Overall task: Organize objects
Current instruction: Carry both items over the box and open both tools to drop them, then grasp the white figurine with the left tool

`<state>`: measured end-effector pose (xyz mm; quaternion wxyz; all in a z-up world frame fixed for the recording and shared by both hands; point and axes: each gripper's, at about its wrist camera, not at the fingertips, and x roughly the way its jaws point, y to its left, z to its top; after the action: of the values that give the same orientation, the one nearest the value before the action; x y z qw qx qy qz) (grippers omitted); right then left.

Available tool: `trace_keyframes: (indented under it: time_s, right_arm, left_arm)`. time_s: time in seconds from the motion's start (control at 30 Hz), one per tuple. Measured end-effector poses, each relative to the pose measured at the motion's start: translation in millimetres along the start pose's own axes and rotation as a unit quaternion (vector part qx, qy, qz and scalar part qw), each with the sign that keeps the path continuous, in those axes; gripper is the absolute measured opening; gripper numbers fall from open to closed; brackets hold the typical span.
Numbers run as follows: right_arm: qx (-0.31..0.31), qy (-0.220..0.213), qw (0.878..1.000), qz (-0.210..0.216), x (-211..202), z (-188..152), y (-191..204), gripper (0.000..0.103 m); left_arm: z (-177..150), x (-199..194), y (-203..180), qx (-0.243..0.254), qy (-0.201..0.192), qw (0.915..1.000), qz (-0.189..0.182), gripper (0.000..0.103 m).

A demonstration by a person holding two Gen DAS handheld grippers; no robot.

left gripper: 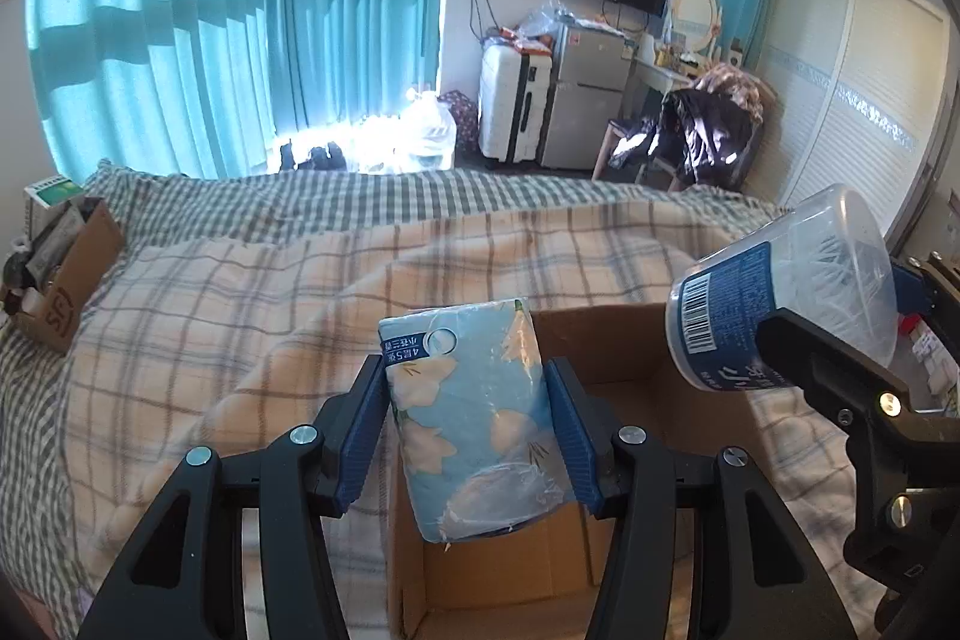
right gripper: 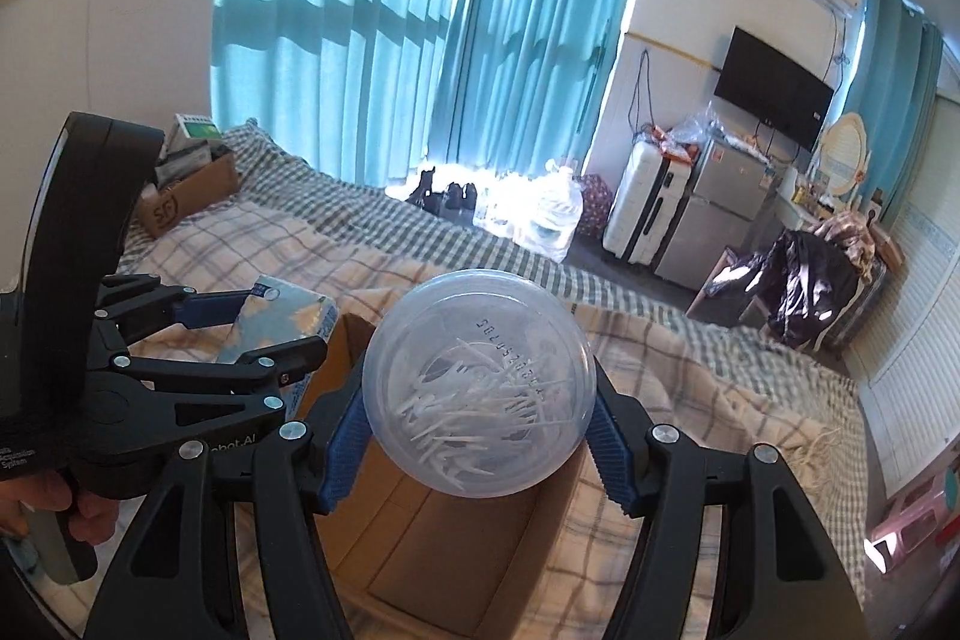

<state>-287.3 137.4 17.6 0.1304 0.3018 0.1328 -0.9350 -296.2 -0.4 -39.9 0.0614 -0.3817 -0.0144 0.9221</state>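
Observation:
My left gripper [left gripper: 468, 418] is shut on a blue floral tissue pack [left gripper: 474, 418] and holds it above an open cardboard box [left gripper: 630, 358] on the bed. The pack also shows in the right wrist view [right gripper: 282, 316]. My right gripper [right gripper: 480, 400] is shut on a clear round jar of cotton swabs [right gripper: 480, 388], held above the same box [right gripper: 456, 568]. In the left wrist view the jar [left gripper: 786, 292] hangs at the right, over the box's right side.
The box lies on a plaid blanket [left gripper: 240, 316] on the bed. A second cardboard box [left gripper: 66, 274] with items stands at the bed's far left. Beyond the bed are teal curtains, a white suitcase [left gripper: 516, 106], a small fridge and a chair with clothes.

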Motion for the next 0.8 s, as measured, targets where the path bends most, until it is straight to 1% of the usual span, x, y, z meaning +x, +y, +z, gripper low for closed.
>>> trace_keyframes:
  time_s: [0.17,0.23,0.3,0.37,0.4,0.47,0.57,0.7,0.8]
  right_arm:
    - [0.01,0.037,0.999,0.026,42.1,-28.4,-2.4,0.063]
    - [0.012,0.047,0.998,0.034,53.5,-37.5,-3.8,0.063]
    - [0.019,0.059,0.997,0.042,59.2,-44.3,-8.8,0.063]
    - [0.023,0.066,0.996,0.047,59.0,-46.5,-13.1,0.064]
    - [0.027,0.059,0.997,0.043,54.3,-46.1,-15.5,0.065]
    - [0.029,0.042,0.998,0.028,40.0,-40.4,-18.5,0.086]
    - [0.038,0.007,0.999,0.016,4.2,-30.6,-22.9,0.087]
    - [0.048,-0.01,0.999,0.016,-45.7,-22.0,-29.2,0.087]
    - [0.044,-0.024,0.999,0.006,-86.7,-15.7,-29.2,0.087]
  left_arm:
    - [-15.3,36.2,4.7,0.001,0.036,0.9994,-0.006,0.054]
    - [-20.1,41.0,2.3,0.009,0.034,0.9994,0.002,0.054]
    - [-21.9,40.3,0.6,0.02,0.029,0.9994,-0.001,0.058]
    - [-22.1,38.5,-3.1,0.018,0.037,0.999,-0.017,0.063]
    - [-22.6,35.7,-3.9,0.013,0.038,0.999,-0.017,0.069]
    - [-23.4,27.1,-1.6,0.004,0.035,0.9992,-0.016,0.079]
    - [-25.8,5.2,2.7,-0.007,0.028,0.9992,-0.027,0.08]
    - [-24.5,-29.3,5.1,-0.007,0.023,0.9997,-0.005,0.08]
    - [-22.9,-63.3,6.8,-0.008,0.004,0.9999,0.006,0.081]
